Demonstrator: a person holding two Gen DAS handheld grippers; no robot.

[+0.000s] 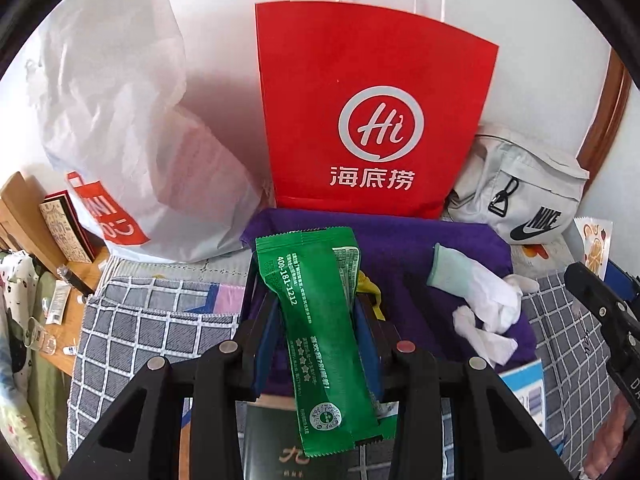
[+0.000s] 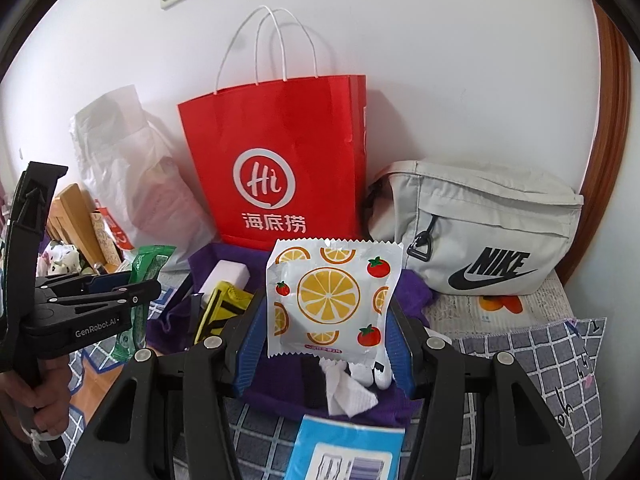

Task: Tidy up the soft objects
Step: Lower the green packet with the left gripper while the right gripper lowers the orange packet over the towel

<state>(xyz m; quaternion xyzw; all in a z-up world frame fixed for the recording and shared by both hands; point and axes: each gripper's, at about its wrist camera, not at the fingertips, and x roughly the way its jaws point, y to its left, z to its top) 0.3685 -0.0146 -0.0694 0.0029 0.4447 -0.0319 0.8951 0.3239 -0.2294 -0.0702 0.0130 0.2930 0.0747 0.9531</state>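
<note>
My left gripper [image 1: 316,300] is shut on a long green sachet [image 1: 320,332] that stands upright between its blue pads, above a purple cloth [image 1: 400,240]. In the right wrist view my right gripper [image 2: 328,320] is shut on a white packet printed with orange slices and tomatoes [image 2: 330,300]. The left gripper [image 2: 136,292] with the green sachet [image 2: 150,264] also shows there at the left, held by a hand [image 2: 48,400]. A red paper bag [image 1: 372,112] [image 2: 276,164] stands against the wall behind the purple cloth [image 2: 276,376]. White socks [image 1: 488,308] lie on the cloth.
A white plastic bag [image 1: 132,128] leans at the left and a grey Nike pouch [image 2: 484,232] sits at the right. A yellow pouch [image 2: 224,308] and a white block [image 2: 224,276] lie on the cloth. A blue-white packet [image 2: 348,452] rests on the checked bedding [image 1: 136,332]. A wooden shelf [image 1: 24,216] is at far left.
</note>
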